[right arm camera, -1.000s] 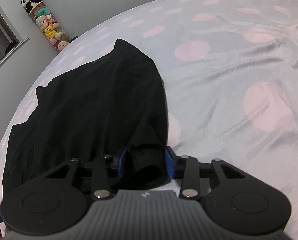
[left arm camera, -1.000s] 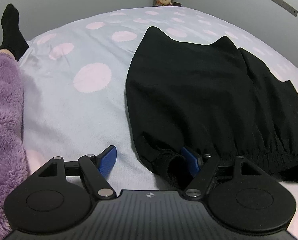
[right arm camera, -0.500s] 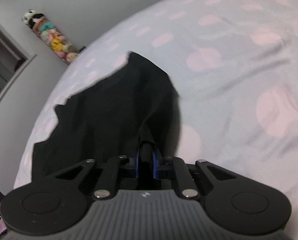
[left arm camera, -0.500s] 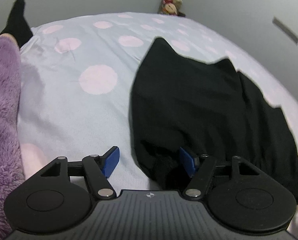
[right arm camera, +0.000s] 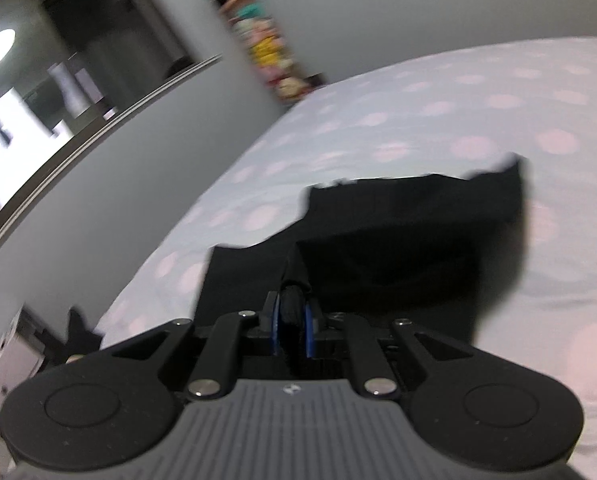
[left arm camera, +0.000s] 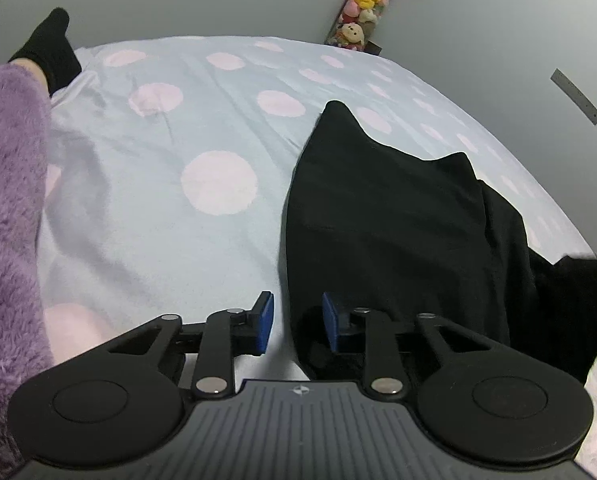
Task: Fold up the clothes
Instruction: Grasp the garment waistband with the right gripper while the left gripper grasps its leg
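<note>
Evidently the right gripper (right arm camera: 292, 322) pinched the black garment (right arm camera: 410, 240) to lift it, while the left gripper (left arm camera: 296, 322), closing, straddled its hem.

Home bedroom, polka-dot bed sheet (left arm camera: 218, 184), hanging column of plush toys (left arm camera: 362, 4), mirrored wardrobe door (right arm camera: 58, 92)

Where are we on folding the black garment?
Early. Done: black garment lies spread on the dotted bedsheet. In hand: right claw is shut on one corner, lifting it; left claw is closing around the other corner, pads not yet pressing. Left: carrying the edge over for the first fold; no completed fold is visible.
</note>
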Motion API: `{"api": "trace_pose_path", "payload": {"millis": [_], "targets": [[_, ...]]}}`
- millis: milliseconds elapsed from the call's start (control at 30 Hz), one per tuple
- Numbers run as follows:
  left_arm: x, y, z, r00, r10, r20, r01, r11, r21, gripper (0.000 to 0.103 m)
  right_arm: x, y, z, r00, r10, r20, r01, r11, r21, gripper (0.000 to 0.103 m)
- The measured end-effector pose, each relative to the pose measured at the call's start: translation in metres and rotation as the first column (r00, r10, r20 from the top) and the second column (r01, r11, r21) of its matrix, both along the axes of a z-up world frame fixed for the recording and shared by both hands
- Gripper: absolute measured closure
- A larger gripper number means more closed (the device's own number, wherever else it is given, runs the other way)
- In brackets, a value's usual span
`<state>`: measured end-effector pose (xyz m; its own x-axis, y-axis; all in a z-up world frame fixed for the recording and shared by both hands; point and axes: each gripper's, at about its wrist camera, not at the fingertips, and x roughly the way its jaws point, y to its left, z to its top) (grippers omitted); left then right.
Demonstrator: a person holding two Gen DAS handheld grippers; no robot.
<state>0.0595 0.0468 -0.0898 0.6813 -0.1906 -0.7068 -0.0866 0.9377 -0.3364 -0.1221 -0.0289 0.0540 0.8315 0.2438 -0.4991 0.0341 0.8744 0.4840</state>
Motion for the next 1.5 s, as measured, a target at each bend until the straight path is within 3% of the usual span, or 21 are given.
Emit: {"api": "trace_pose_path", "payload": {"millis": [167,333,567,733,1000,1100,1167,1233,1333,1500], "targets": [[0.003,0.01,0.0,1.0,0.015,-0.003,-0.016,0.999,-0.03,0.086,0.018,0.066,-0.007,0.986,0.163,-0.02,-0.163,0.987,0.004,0.089],[0.007,0.025,-0.003,0.999,0.05,-0.018,-0.052,0.995,-0.083,0.087,0.026,0.122,-0.032,0.953,0.287,-0.097,-0.293,0.954,-0.055,0.09],[0.011,0.029,-0.007,0.999,0.034,-0.035,-0.038,0.993,-0.114,0.087,0.028,0.152,-0.083,0.913,0.331,-0.239,-0.367,0.921,-0.13,0.089],[0.009,0.027,-0.005,1.0,0.005,-0.029,-0.008,0.992,-0.129,0.087,0.025,0.158,-0.09,0.905,0.356,-0.233,-0.399,0.9,-0.174,0.084],[-0.005,0.025,0.005,1.0,-0.03,0.007,0.03,0.987,-0.157,0.085,-0.003,0.154,-0.069,0.918,0.356,-0.174,-0.391,0.882,-0.263,0.059],[-0.013,0.02,0.013,0.996,-0.076,0.043,0.082,0.982,-0.173,0.076,-0.022,0.142,-0.062,0.933,0.329,-0.145,-0.358,0.886,-0.295,0.054],[-0.018,0.015,0.018,0.991,-0.113,0.069,0.124,0.974,-0.189,0.062,-0.037,0.13,-0.059,0.942,0.309,-0.13,-0.335,0.89,-0.311,0.052],[-0.022,0.009,0.021,0.983,-0.156,0.093,0.172,0.963,-0.206,0.057,-0.05,0.116,-0.057,0.954,0.273,-0.124,-0.299,0.899,-0.32,0.052],[-0.025,-0.002,0.026,0.97,-0.219,0.11,0.238,0.949,-0.208,0.055,-0.061,0.096,-0.057,0.97,0.209,-0.125,-0.238,0.921,-0.309,0.052],[-0.028,-0.016,0.027,0.96,-0.268,0.088,0.278,0.951,-0.135,0.054,-0.076,0.075,-0.064,0.977,0.164,-0.134,-0.199,0.924,-0.327,0.052]]}}
